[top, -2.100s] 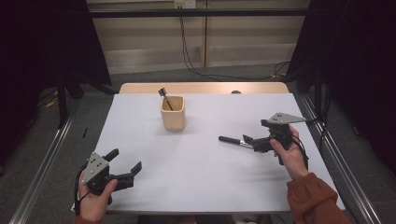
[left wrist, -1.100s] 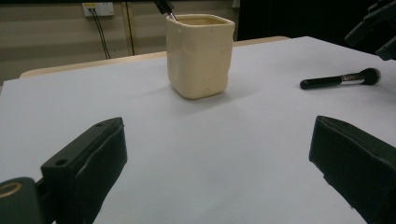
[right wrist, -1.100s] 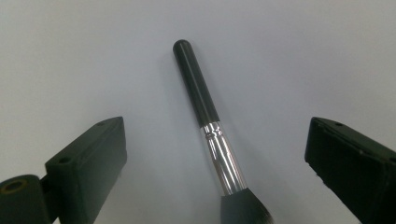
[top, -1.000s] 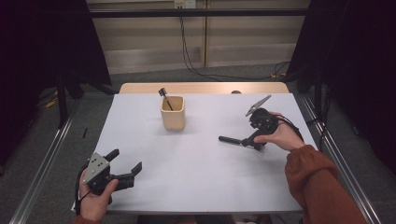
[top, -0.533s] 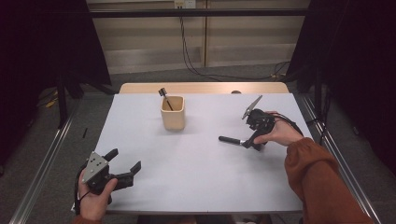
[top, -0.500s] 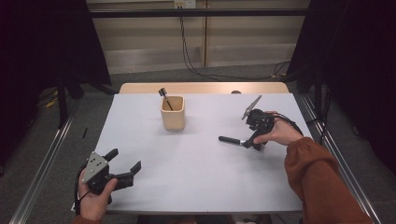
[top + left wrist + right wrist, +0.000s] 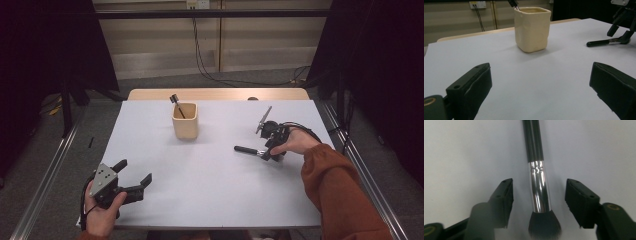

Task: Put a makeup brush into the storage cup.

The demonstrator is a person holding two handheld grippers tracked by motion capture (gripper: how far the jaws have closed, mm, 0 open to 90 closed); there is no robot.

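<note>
Since the earlier high views, the right claw has tipped over and come down onto the makeup brush lying on the right half of the tabletop, and its jaws have just been closing around it. In the right gripper view the brush lies between the two black jaws, its silver ferrule and dark bristle head level with the pads, with a clear gap of white tabletop on either side; the pads do not press on it, so the right claw is not yet grasping. The brush's black handle runs away from the claw, pointing toward the table's middle in the high view.

Nearest the person, the left claw sits at the front left corner of the tabletop, held in the left hand, much where it was before. Its jaws stand wide apart, released, with nothing between them, as the left gripper view confirms.

Farther back, a cream square cup stands upright near the middle of the tabletop, well apart from both claws. A second dark-handled brush leans out of its top. Seen from the left gripper view, the cup rises ahead, and the brush on the tabletop lies off to its right.
</note>
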